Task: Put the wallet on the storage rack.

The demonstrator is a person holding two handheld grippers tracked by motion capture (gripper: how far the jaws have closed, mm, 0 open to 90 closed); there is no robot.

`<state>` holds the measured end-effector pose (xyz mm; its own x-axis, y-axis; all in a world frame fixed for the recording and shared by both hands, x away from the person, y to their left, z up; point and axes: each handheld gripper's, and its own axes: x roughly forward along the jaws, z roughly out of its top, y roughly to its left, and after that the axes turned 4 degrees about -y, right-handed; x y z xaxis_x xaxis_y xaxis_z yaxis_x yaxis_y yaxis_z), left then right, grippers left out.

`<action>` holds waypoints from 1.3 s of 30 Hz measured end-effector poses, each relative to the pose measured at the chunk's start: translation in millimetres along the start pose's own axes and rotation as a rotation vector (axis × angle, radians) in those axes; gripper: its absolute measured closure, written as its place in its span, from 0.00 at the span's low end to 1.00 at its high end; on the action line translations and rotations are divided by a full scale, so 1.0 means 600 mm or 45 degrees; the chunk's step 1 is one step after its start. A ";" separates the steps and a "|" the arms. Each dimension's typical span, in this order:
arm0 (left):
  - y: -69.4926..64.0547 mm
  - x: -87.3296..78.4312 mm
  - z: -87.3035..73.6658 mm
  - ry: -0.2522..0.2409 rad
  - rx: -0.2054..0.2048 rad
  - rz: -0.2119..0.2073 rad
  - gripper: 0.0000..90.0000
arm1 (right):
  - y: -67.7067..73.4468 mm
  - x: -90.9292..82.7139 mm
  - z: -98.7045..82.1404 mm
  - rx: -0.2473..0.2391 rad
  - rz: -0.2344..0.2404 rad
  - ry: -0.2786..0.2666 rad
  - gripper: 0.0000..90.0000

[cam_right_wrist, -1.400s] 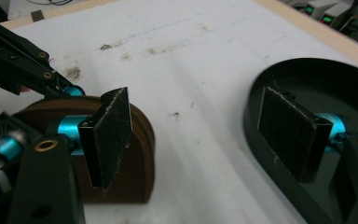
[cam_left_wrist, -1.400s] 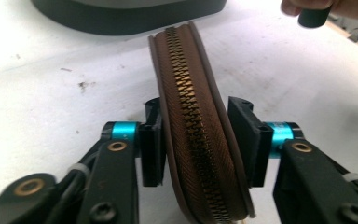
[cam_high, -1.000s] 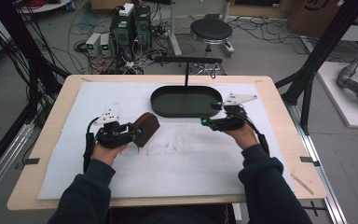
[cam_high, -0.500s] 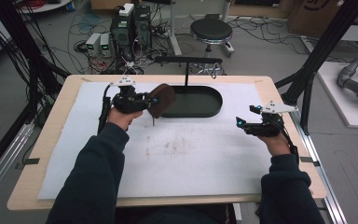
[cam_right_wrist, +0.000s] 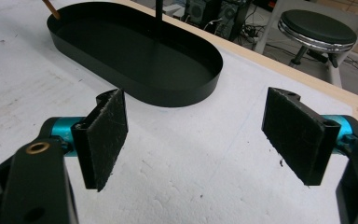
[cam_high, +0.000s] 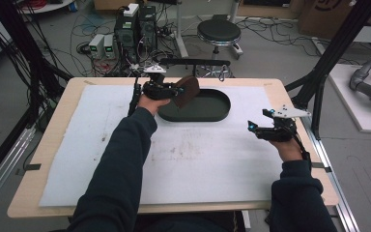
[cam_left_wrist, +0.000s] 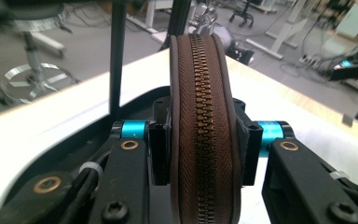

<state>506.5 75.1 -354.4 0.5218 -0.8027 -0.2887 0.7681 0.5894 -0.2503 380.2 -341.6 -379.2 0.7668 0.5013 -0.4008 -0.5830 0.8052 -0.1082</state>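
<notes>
A brown zipped case [cam_high: 187,90] hangs in the air over the left end of the black oval tray [cam_high: 215,104], its zipper edge upright in the left gripper view [cam_left_wrist: 203,107]. My left gripper [cam_high: 178,91] is shut on it, one pad [cam_left_wrist: 160,140] pressed against each flat side. My right gripper [cam_high: 255,127] hovers low over the white mat at the table's right side, a little right of the tray. Its jaws stand wide open in the right gripper view [cam_right_wrist: 200,135], with nothing between the pads [cam_right_wrist: 105,135]. The tray [cam_right_wrist: 135,51] looks empty inside.
A white foam mat [cam_high: 125,159] covers most of the wooden table [cam_high: 38,203]. A black post with a crossbar [cam_high: 195,62] stands just behind the tray. On the floor beyond the table are a stool [cam_high: 218,33] and computer boxes [cam_high: 135,24].
My left gripper has carried the brown case away from the person and to the right, up over the tray's left end. The right gripper moved from the tray out to the right, then stayed.
</notes>
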 end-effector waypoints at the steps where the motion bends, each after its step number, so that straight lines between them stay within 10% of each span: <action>1: 0.005 0.011 -0.006 0.020 -0.015 0.004 0.73 | -0.001 0.000 0.000 -0.003 -0.004 -0.004 0.25; 16: 0.070 0.074 -0.059 0.132 -0.183 0.153 0.72 | -0.006 -0.008 -0.012 0.031 -0.008 0.002 0.25; 19: 0.075 0.071 -0.064 0.152 -0.214 0.230 0.55 | -0.005 -0.009 -0.012 0.029 -0.006 0.005 0.25; 24: 0.073 0.032 -0.047 0.103 -0.172 0.341 0.41 | -0.003 -0.007 -0.012 0.022 0.009 0.010 0.25; 35: 0.041 -0.083 -0.050 -0.021 -0.113 0.319 0.41 | 0.004 -0.002 -0.010 -0.001 0.016 0.018 0.25; 39: 0.008 -0.125 -0.067 -0.058 -0.021 0.356 0.27 | 0.004 0.004 -0.011 -0.003 0.013 0.034 0.25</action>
<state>456.0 142.0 -371.1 0.7291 -0.6118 -0.3068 0.5859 0.7896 -0.1823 378.7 -340.3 -386.8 0.7535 0.5004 -0.4263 -0.5912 0.7994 -0.1066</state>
